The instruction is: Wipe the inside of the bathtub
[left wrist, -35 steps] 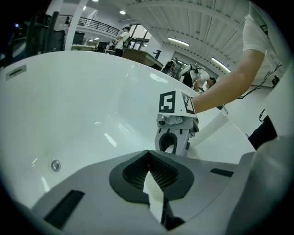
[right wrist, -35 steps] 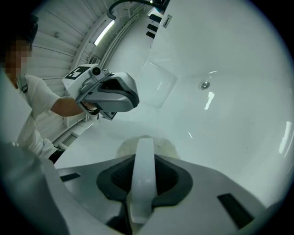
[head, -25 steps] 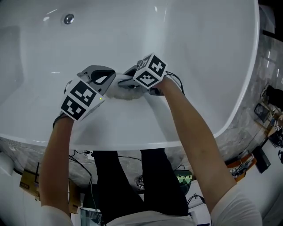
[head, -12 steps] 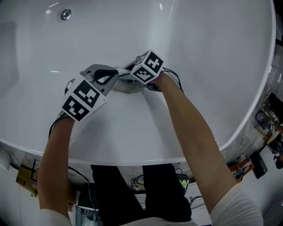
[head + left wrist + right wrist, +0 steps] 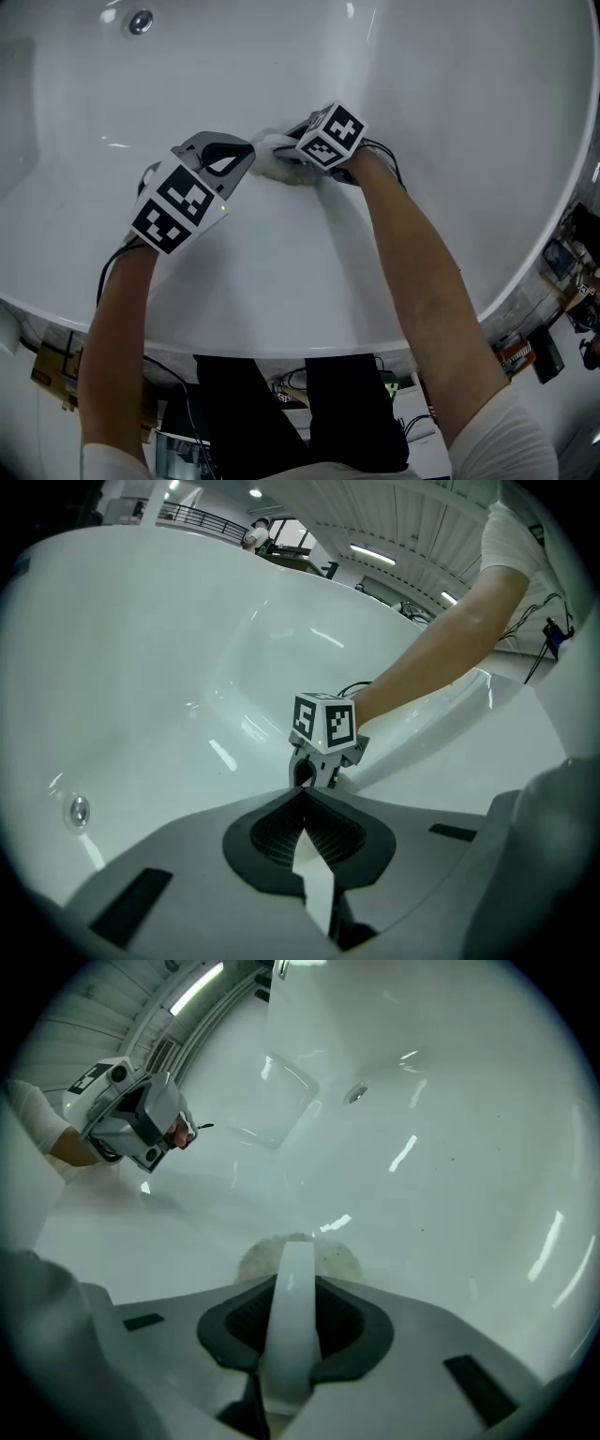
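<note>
The white bathtub (image 5: 441, 112) fills all views. Low on its inner wall my right gripper (image 5: 289, 155) is shut on the white handle (image 5: 292, 1307) of a round, speckled scrub pad (image 5: 330, 1258), which presses flat against the wall. The same pad (image 5: 272, 161) shows as a pale patch in the head view. My left gripper (image 5: 246, 150) hovers just left of it, its jaws closed with nothing between them (image 5: 302, 794). From the left gripper view, the right gripper's marker cube (image 5: 323, 724) sits straight past the jaw tips.
A round metal fitting (image 5: 141, 21) sits in the tub wall at the far left, also visible in the gripper views (image 5: 80, 810) (image 5: 354, 1094). The tub rim (image 5: 281, 339) runs in front of the person's legs. Cables and boxes (image 5: 525, 356) lie on the floor beyond.
The right gripper has slid the pad a little farther up and right along the tub wall. The left gripper stays close beside it, hardly moved.
</note>
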{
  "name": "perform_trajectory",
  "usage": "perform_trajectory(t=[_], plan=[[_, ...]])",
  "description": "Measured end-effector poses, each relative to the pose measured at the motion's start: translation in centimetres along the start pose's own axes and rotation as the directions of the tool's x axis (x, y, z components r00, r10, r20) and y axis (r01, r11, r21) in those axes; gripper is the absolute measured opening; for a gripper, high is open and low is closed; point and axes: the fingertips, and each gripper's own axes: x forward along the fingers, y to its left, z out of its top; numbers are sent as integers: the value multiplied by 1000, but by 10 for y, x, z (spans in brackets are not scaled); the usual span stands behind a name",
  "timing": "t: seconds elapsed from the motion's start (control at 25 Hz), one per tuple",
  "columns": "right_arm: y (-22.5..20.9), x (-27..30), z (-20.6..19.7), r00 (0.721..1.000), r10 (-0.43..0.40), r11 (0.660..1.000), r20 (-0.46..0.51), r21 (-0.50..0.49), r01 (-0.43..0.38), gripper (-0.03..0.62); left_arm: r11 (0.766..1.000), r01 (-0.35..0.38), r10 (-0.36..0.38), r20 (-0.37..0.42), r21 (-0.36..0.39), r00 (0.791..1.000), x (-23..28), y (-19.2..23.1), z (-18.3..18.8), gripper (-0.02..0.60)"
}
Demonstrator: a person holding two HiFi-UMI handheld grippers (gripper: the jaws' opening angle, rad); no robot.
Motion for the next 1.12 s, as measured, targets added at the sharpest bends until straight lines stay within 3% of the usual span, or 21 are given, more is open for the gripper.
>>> perform_trajectory(t=[0.52, 1.12], plan=[[-13, -40, -50, 997, -41, 998, -66, 41, 43, 94, 1000, 3, -3, 17, 5, 1000, -2, -12, 17, 11], [56, -80, -40, 997, 80, 991, 7, 108, -80, 94, 999, 37, -39, 30, 38, 999, -28, -44, 41, 11]])
